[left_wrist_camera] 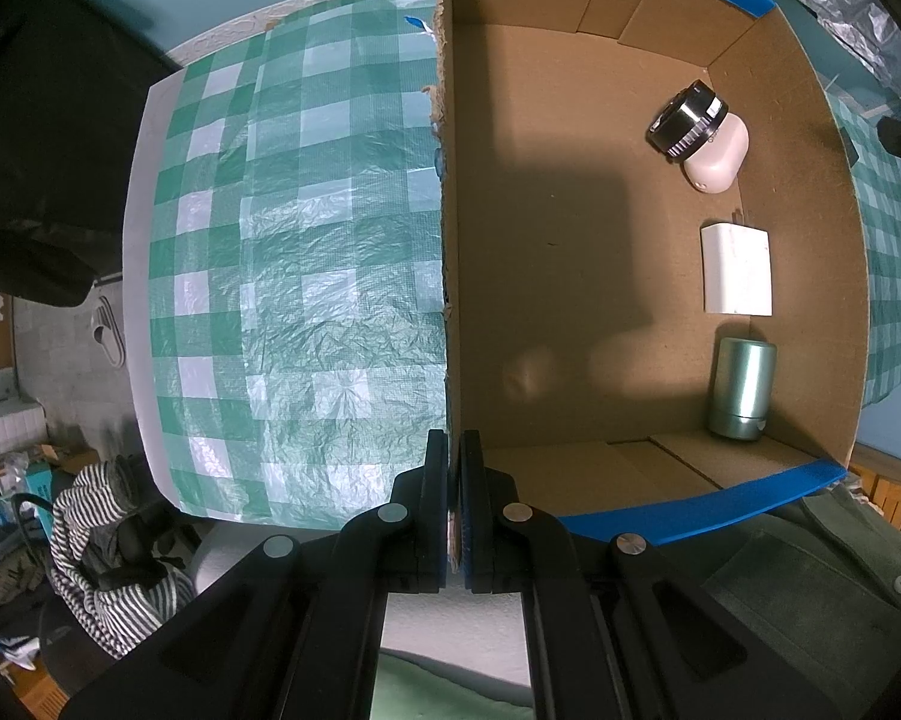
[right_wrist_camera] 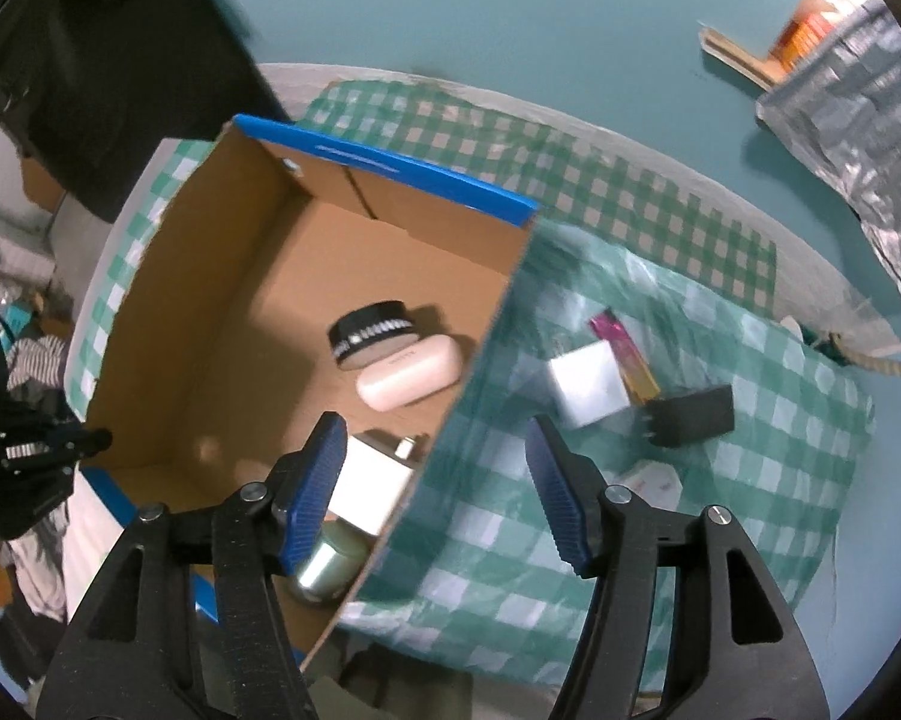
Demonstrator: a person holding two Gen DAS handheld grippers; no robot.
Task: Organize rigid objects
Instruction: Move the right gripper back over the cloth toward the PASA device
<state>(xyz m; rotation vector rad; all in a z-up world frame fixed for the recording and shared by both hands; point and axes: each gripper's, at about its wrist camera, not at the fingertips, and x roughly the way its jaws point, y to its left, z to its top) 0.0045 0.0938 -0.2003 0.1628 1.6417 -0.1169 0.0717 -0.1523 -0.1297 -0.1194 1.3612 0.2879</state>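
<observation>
My left gripper (left_wrist_camera: 455, 444) points straight down, shut on the left wall of an open cardboard box (left_wrist_camera: 570, 276) with blue edges. Along the box's right side lie a black ribbed jar (left_wrist_camera: 687, 120), a pink oval case (left_wrist_camera: 717, 159), a white block (left_wrist_camera: 737, 270) and a green metal cylinder (left_wrist_camera: 741, 387). My right gripper (right_wrist_camera: 434, 423) hangs open over the box's right wall (right_wrist_camera: 480, 360), with nothing between its blue pads. On the cloth outside the box sit a white cube (right_wrist_camera: 585, 387), a pink and gold tube (right_wrist_camera: 624, 354), a black plug adapter (right_wrist_camera: 693, 414) and a small white item (right_wrist_camera: 654, 480).
A green and white checked cloth (left_wrist_camera: 300, 270) covers the round table. A silver foil bag (right_wrist_camera: 858, 114) stands beyond the table at the upper right. Striped fabric (left_wrist_camera: 108, 540) and clutter lie on the floor to the left. A rope end (right_wrist_camera: 888, 366) rests at the cloth's right edge.
</observation>
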